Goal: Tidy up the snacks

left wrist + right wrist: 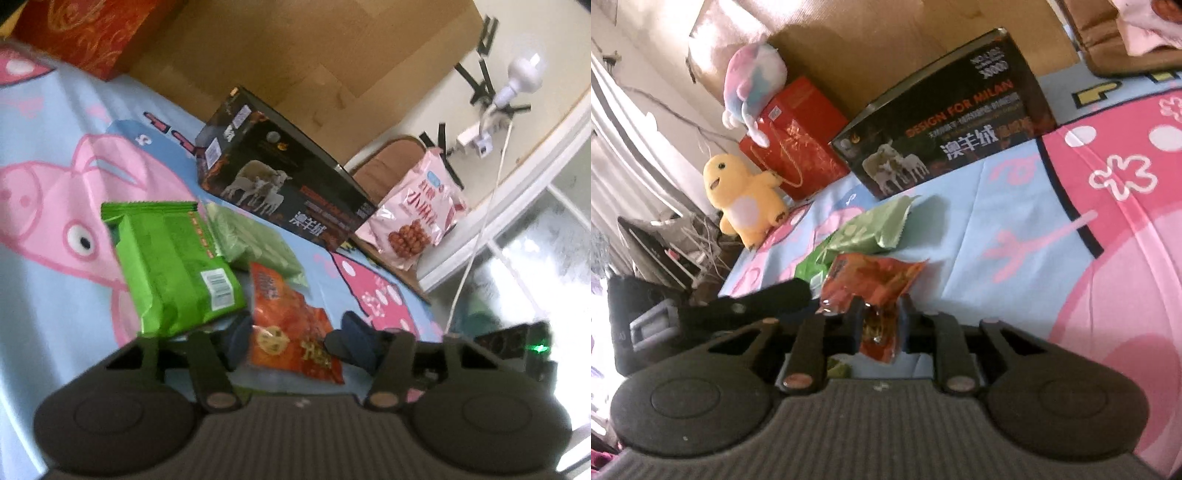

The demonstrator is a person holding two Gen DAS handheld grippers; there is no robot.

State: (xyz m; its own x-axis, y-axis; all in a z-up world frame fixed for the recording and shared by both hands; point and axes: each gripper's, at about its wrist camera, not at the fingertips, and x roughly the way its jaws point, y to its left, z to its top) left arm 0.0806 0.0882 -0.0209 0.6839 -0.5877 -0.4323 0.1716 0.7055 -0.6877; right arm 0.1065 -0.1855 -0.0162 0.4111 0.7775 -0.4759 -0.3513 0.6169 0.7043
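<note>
Orange snack packet, crinkly foil pouch, light, soft, likely slippery on its glossy faces; contents probably brittle, so crushing is a risk. Right gripper has its jaws clamped on the packet's near sealed end, the flat crimped strip being the best place to hold since it is stiff and has no food under it. Rest of the packet sags forward onto the bed sheet, roughly mid-bed. In the left wrist view the same packet lies between the fingers of the left gripper, whose jaws stand apart, not touching it as far as I can tell.

Bright green bag just beside it, puffy, light, best taken by its top seam. Pale green pouch behind, flat and limp, partly under the bright one. Black box farther back near the bed's head edge: rigid cardboard, weight unknown. Pink bag sits off the bed's corner on a brown chair. Yellow plush and red gift bag at the far corner.
</note>
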